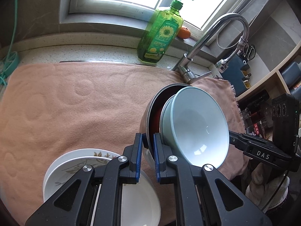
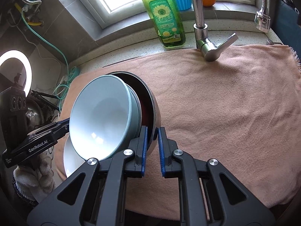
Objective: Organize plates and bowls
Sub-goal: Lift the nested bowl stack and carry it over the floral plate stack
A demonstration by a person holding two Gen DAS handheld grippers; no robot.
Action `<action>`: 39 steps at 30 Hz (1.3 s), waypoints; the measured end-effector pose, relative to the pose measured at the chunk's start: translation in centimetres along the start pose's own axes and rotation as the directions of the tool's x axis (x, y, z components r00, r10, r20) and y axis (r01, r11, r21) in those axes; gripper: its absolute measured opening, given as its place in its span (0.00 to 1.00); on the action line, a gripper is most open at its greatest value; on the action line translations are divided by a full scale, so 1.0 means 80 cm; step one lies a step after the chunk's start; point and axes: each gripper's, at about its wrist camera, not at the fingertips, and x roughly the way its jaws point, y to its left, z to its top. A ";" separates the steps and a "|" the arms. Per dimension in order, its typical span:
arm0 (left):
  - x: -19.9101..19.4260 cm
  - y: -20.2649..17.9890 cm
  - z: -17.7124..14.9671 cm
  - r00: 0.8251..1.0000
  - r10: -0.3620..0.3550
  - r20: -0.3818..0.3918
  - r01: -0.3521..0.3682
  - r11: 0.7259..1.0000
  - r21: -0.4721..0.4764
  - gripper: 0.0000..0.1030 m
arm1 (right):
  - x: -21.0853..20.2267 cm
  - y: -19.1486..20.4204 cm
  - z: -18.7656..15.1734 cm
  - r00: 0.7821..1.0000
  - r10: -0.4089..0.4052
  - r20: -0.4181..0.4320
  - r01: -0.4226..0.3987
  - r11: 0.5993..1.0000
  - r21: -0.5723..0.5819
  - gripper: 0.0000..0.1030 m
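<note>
Now my left gripper (image 1: 147, 146) and right gripper (image 2: 152, 141) each pinch the rim of the steel bowl (image 2: 153, 105), with the pale blue bowls (image 1: 197, 126) nested inside. I judge I am carrying this stack above the towel (image 2: 225, 103). Next it needs a level landing, perhaps near the white plates (image 1: 65, 162). The faucet (image 2: 201, 28) stands behind; the towel is free.

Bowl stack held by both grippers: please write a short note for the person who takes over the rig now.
Left gripper: shut on the metal bowl rim.
Right gripper: shut on the same rim, opposite side.
Things: light blue bowls nest inside the metal bowl; the stack is tilted, above the pink towel. White plates lie stacked on the towel below the left gripper.
Done: bowls nested, plates stacked.
Left: set the bowl stack down.
</note>
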 end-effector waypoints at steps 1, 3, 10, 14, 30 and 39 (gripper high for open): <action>-0.005 0.001 -0.001 1.000 0.001 0.006 -0.001 1.000 0.002 0.09 | -0.002 0.005 -0.001 1.000 0.001 0.002 -0.001 1.000 -0.004 0.11; -0.014 0.005 -0.004 1.000 0.000 0.012 0.000 1.000 0.001 0.09 | -0.006 0.013 -0.003 1.000 0.006 0.005 -0.006 1.000 -0.010 0.11; -0.043 0.025 -0.017 0.999 0.008 0.033 -0.007 1.000 -0.019 0.09 | -0.013 0.053 -0.013 1.000 0.024 0.010 -0.024 0.999 -0.036 0.11; -0.060 0.039 -0.027 0.999 0.018 0.042 -0.017 0.999 -0.033 0.08 | -0.010 0.077 -0.022 0.999 0.041 0.003 -0.041 0.998 -0.052 0.11; -0.095 0.096 -0.073 0.998 0.053 0.027 -0.050 0.994 -0.096 0.08 | 0.017 0.139 -0.065 0.996 0.068 -0.058 -0.073 0.993 -0.088 0.12; -0.095 0.114 -0.091 0.998 0.060 0.007 -0.059 0.992 -0.112 0.08 | 0.035 0.148 -0.079 0.994 0.054 -0.091 -0.062 0.994 -0.091 0.12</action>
